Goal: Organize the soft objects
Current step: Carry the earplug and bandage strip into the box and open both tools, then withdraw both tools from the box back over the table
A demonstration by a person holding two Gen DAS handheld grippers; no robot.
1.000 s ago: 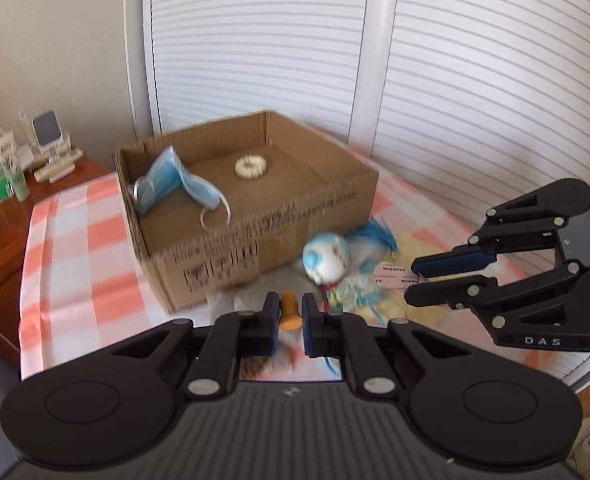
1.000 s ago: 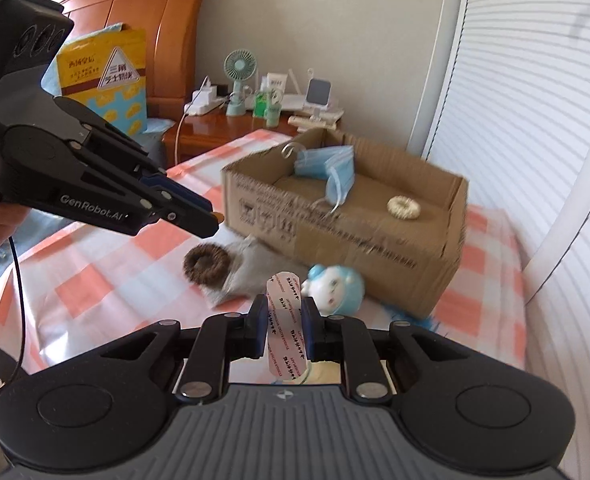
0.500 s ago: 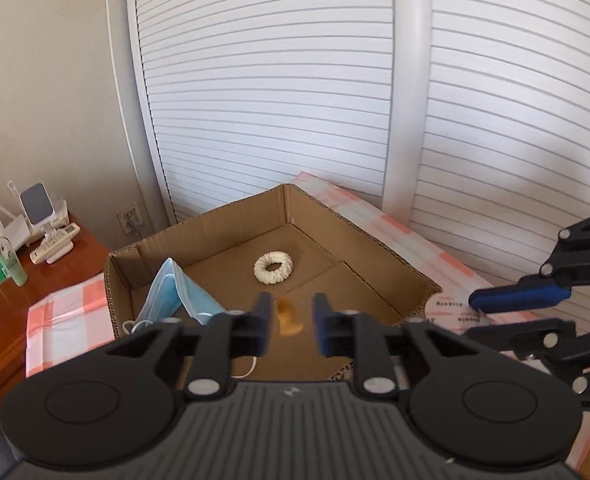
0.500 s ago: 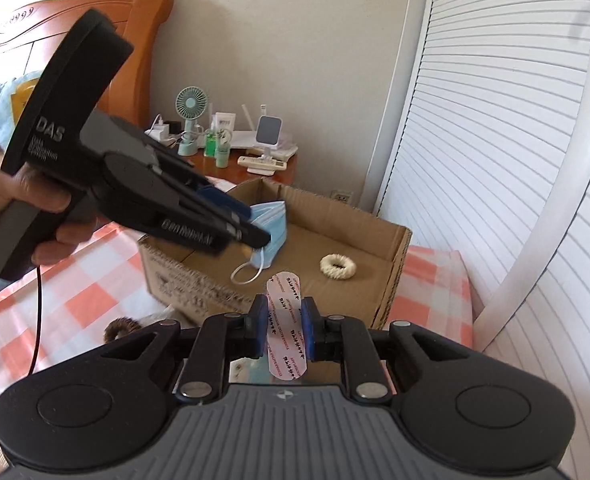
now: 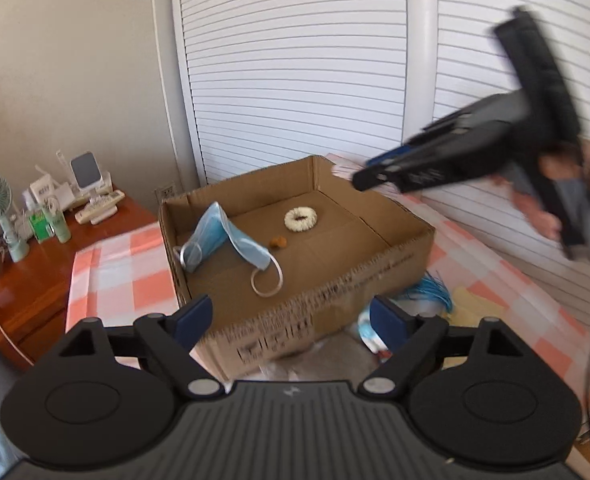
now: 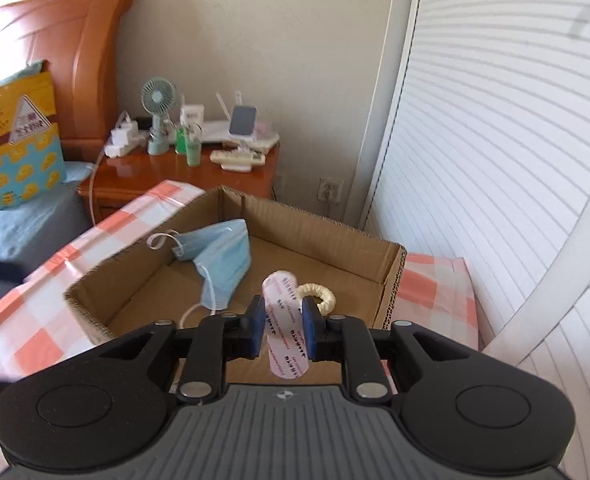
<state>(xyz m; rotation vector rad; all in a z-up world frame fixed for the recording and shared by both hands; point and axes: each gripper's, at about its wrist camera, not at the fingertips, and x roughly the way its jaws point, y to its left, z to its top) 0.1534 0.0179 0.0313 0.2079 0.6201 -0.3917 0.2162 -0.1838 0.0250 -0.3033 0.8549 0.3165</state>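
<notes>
Mask (image 5: 231,236), scrunchie (image 5: 302,219) and orange bit (image 5: 278,242) are boxed; your left jaws gape empty, your right jaws loosen around the pink packet (image 6: 285,320); table items remain.

White louvred shutters (image 6: 495,168) fill the right of my view, bright with daylight. A plain beige wall (image 6: 255,40) stands at upper centre. At left I see a wooden headboard (image 6: 75,40) and a cluttered wooden nightstand (image 6: 143,168) with a small fan (image 6: 158,98).
</notes>
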